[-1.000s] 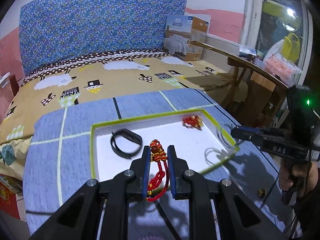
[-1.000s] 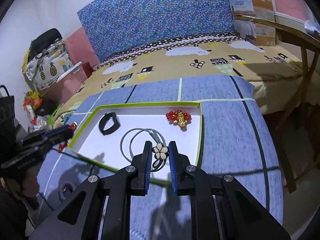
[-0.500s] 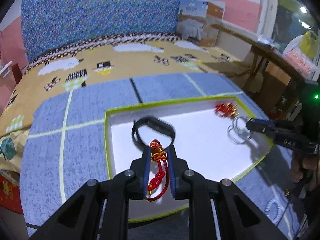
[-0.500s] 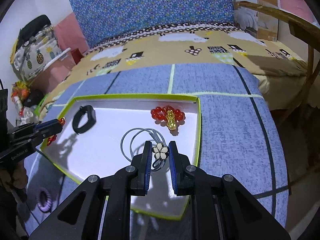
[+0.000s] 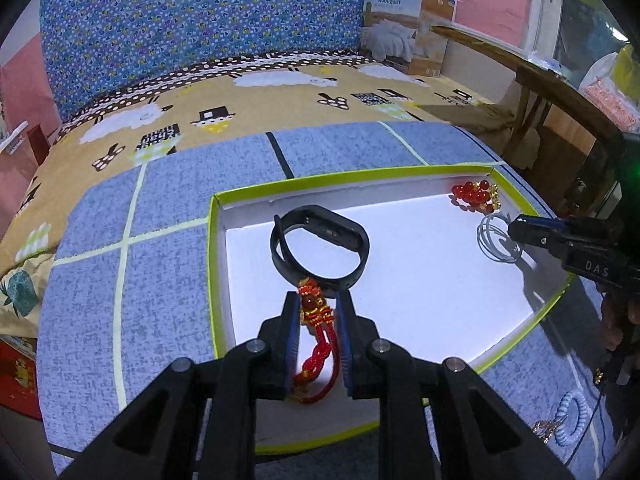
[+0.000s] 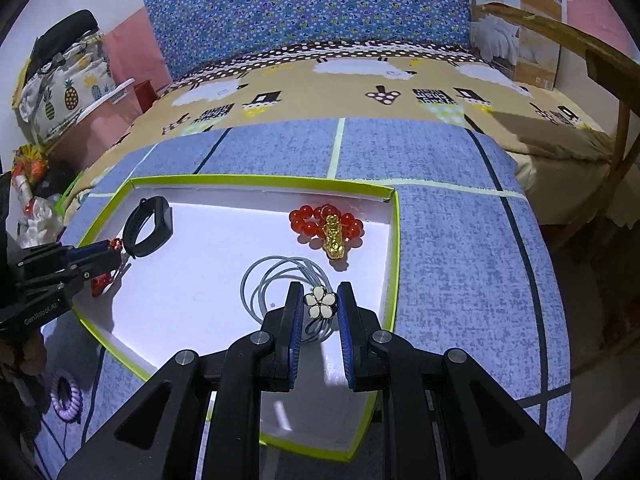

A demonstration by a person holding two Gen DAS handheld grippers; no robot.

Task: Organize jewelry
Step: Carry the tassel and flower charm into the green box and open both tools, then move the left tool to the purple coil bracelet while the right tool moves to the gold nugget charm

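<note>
A white tray with a green rim (image 5: 211,264) (image 6: 394,240) lies on the blue table. My left gripper (image 5: 318,304) is shut on a red and gold knotted cord charm (image 5: 314,308), held over the tray's near left part, just in front of a black wristband (image 5: 320,246) (image 6: 146,226). My right gripper (image 6: 319,300) is shut on a white flower pendant (image 6: 320,301) with a grey cord necklace (image 6: 272,280) (image 5: 494,240) coiled on the tray floor. A red bead bracelet with a gold charm (image 6: 330,226) (image 5: 474,196) lies in the far right corner.
A purple coil hair tie (image 6: 66,398) and a pale blue coil hair tie (image 5: 570,420) lie on the blue cloth near the tray. Behind the table is a bed with a sheep-print sheet (image 5: 256,92). A wooden rack (image 5: 532,80) stands to the right.
Both grippers have moved forward over the tray and lower. The left one now holds the red charm close to the black wristband; the right one's necklace now rests coiled on the tray floor.
</note>
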